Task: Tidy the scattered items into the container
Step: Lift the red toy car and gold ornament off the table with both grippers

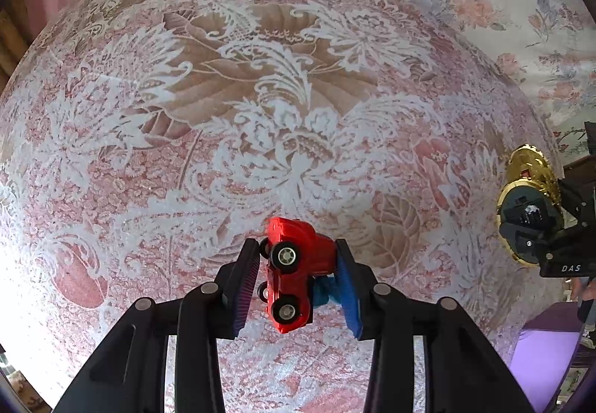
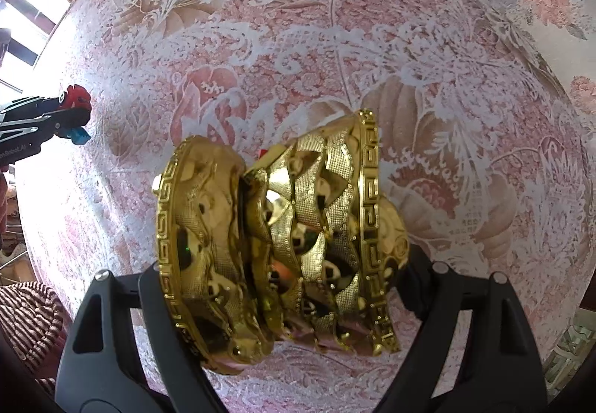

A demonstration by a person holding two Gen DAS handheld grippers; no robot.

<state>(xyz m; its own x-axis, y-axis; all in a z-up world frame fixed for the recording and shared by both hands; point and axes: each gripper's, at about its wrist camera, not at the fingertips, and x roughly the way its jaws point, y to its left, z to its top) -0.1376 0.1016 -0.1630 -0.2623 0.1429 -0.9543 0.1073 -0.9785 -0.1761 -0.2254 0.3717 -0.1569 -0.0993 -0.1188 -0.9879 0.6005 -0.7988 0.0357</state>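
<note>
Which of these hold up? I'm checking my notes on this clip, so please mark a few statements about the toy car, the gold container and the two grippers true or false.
1. The left hand-held gripper clamps a small red plastic toy car. True.
2. The toy car stands on its wheels on the tablecloth. False: it is held off the lace-patterned pink tablecloth, wheels facing the camera.
3. The right hand-held gripper holds an ornate gold metal container. True.
4. The gold container stands upright. False: it is tipped on its side.
</note>
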